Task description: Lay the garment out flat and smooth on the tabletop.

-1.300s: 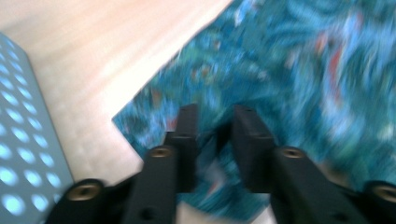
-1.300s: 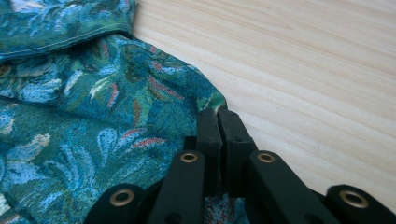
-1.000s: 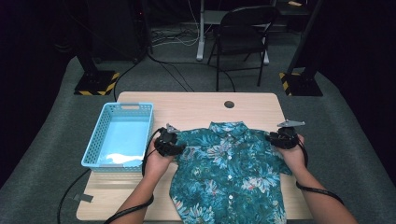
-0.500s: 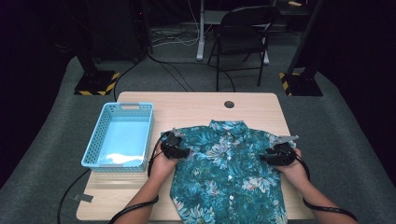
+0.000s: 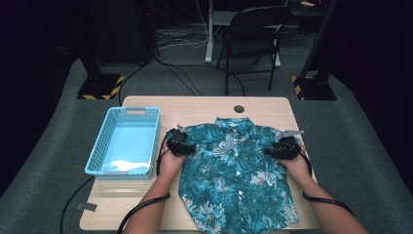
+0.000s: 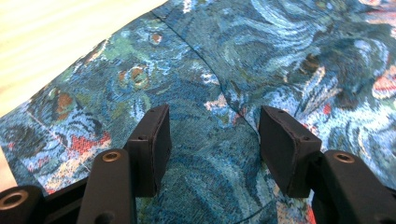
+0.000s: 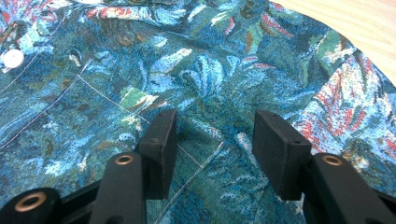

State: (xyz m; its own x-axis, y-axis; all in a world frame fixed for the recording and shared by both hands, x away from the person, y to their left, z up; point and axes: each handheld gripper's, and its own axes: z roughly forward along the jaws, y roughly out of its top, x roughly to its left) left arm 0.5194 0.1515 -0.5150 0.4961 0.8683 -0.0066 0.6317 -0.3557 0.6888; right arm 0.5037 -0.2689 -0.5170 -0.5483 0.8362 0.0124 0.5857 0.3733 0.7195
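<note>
Fingers point(image 6: 152, 140) spread over unlabelled floral shirt point(image 5: 234, 170).

Teal floral shirt point(image 5: 234, 175) lies flat, buttoned, on table.

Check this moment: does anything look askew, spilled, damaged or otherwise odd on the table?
Nothing stands out. The shirt lies flat, buttoned and face up on the table, though its hem hangs over the near edge. The blue basket sits squarely beside it. The left gripper and right gripper stand open over the sleeves.
</note>
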